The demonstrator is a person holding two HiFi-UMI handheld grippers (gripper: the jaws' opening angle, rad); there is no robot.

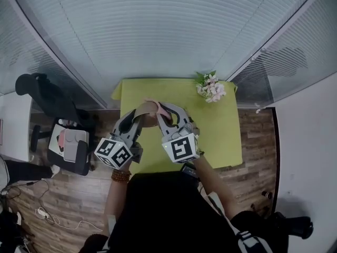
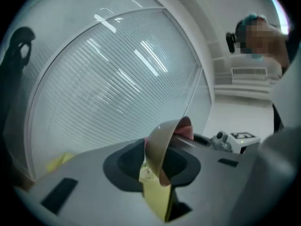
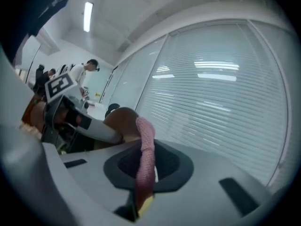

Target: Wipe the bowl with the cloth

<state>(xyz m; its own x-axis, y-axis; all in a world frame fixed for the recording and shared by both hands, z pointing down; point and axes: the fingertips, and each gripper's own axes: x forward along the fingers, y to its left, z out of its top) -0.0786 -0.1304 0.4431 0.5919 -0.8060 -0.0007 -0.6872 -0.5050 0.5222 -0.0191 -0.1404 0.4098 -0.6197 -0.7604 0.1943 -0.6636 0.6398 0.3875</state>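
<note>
Left gripper: jaws pinch the wall of the bowl with only a narrow slit between them; the bowl is held on edge, clear of the green table
Right gripper: jaws all but closed on a fold of the pink cloth, which sticks out past the tips and seems to touch the bowl at its rim
Bowl, place: in the air between the two grippers, above the table's near half, well apart from the flowers at the far corner
Bowl, make: small, round, thin-walled, smooth tan outside with a dull sheen; plastic or glazed ware, cannot tell which
Bowl, handling: likely light and stiff but slick; a pinch at the rim may let it pivot when rubbed, so a deeper bite on the wall looks safer
Cloth, make: soft, knobbly weave, limp, bunched into a strip
Cloth, handling: very light and yielding; best gripped by a thick fold so that rubbing does not pull it out
</note>
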